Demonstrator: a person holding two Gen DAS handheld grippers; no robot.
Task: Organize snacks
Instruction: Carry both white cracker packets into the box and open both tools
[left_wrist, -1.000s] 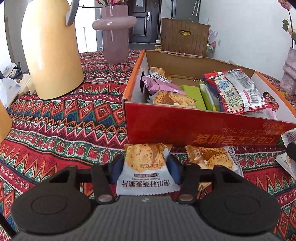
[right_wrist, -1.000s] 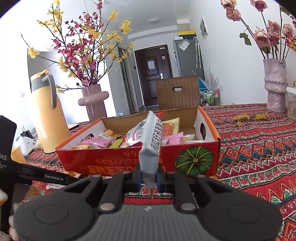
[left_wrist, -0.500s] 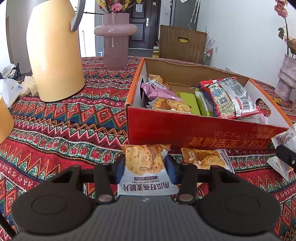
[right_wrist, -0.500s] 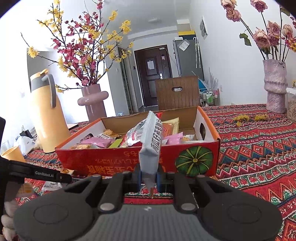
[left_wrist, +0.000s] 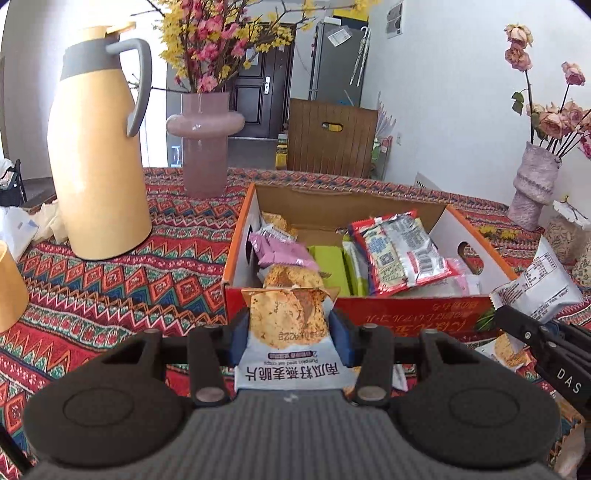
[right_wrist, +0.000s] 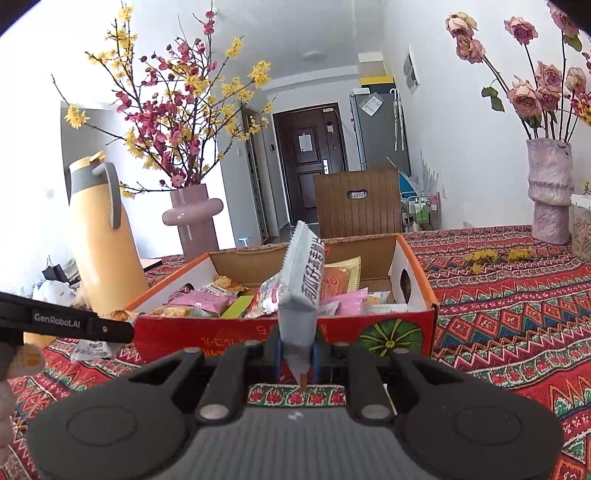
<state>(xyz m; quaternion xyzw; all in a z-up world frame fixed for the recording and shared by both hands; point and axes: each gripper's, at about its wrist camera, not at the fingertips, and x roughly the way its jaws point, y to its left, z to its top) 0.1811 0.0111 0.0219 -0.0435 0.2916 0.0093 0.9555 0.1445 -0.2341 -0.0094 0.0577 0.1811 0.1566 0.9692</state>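
My left gripper (left_wrist: 289, 334) is shut on a white crisp packet (left_wrist: 290, 338) printed with a golden cracker, held flat and lifted just in front of the red cardboard box's (left_wrist: 413, 314) near wall. The box (right_wrist: 229, 339) holds several snack packets, pink, green and red-and-silver. My right gripper (right_wrist: 295, 356) is shut on a grey-white snack packet (right_wrist: 301, 291) that stands on edge before the same box. In the left wrist view that packet (left_wrist: 535, 291) shows at the right edge. Another crisp packet (left_wrist: 508, 350) lies on the cloth below it.
A tall yellow thermos jug (left_wrist: 98, 162) and a pink vase (left_wrist: 205, 147) with flowering branches stand left of the box on the patterned tablecloth (left_wrist: 110, 273). A second vase (right_wrist: 548, 192) with roses stands far right. A wooden chair back (right_wrist: 356, 201) is behind the table.
My left gripper has risen off the cloth with the crisp packet and tilted up, so the box now sits lower in its view. The right gripper has stayed put with its packet.
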